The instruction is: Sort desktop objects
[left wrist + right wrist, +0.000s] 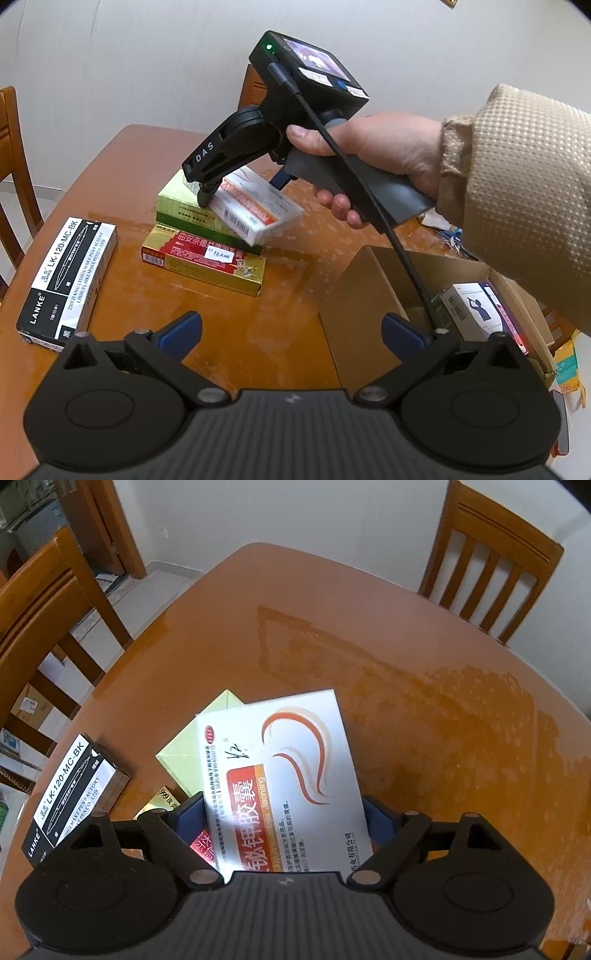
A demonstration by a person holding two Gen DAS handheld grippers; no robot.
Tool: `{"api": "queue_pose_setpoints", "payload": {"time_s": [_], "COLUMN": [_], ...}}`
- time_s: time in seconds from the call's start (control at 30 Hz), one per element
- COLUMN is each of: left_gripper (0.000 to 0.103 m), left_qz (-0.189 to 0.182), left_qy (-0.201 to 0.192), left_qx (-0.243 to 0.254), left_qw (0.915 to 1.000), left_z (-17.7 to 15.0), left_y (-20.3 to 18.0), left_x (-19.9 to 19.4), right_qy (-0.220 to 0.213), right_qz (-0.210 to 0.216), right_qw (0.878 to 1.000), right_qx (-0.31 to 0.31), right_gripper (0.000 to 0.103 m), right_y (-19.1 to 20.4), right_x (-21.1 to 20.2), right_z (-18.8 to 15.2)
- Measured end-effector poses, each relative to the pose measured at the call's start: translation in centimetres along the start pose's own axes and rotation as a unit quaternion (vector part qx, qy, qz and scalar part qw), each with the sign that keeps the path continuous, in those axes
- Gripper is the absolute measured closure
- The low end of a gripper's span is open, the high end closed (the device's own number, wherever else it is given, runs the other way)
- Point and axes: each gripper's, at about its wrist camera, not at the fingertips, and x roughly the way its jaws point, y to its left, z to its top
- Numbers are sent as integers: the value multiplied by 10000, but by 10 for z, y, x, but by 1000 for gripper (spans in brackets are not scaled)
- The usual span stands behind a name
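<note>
My right gripper [284,812] is shut on a white medicine box with orange print [280,775], which also shows in the left wrist view [255,210], tilted just above a green box [177,203]. The green box lies on a red and gold box [203,262]. A black and white LANKE pen box [70,280] lies at the left; it also shows in the right wrist view [70,794]. My left gripper [291,328] is open and empty above the table, near an open cardboard box [369,291].
The cardboard box holds a white box with a blue figure [476,306]. Wooden chairs stand at the table's far side [491,565] and left [48,627]. The orange table top [424,701] stretches to the right. Clutter lies beyond the cardboard box [450,236].
</note>
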Motion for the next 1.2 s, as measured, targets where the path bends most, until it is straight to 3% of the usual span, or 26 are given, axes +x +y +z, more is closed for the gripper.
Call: {"api": "queue_pose_setpoints", "payload": {"time_s": [0.33,0.67,0.77,0.93,1.2], "left_gripper": [0,0,0,0,0], "left_qz": [-89,-231,-223,-247,-276], "left_qy": [-47,83,87,86,53], "left_qx": [31,186,182,182,150], "left_qw": [9999,9995,9995,9995,9995], "left_z": [-4,-10,-10,-12,-11], "left_y": [-4,-9,-8,-6,-6], "left_x": [-2,2,2,1,-3], "right_qy": [-415,-475,-445,-324,-361], "right_qz": [-55,-356,-432,-461,-305], "right_qw": [9978,9944,9937,9940,9962], "right_qx": [-518,-877,-930,-936,-729], "right_gripper": [6,3,4,17,17], "right_y": [3,8,9,8,4], "right_x": [-28,-29,-28,-24,-29], "right_z": [-17,-41,-42,-43,-43]}}
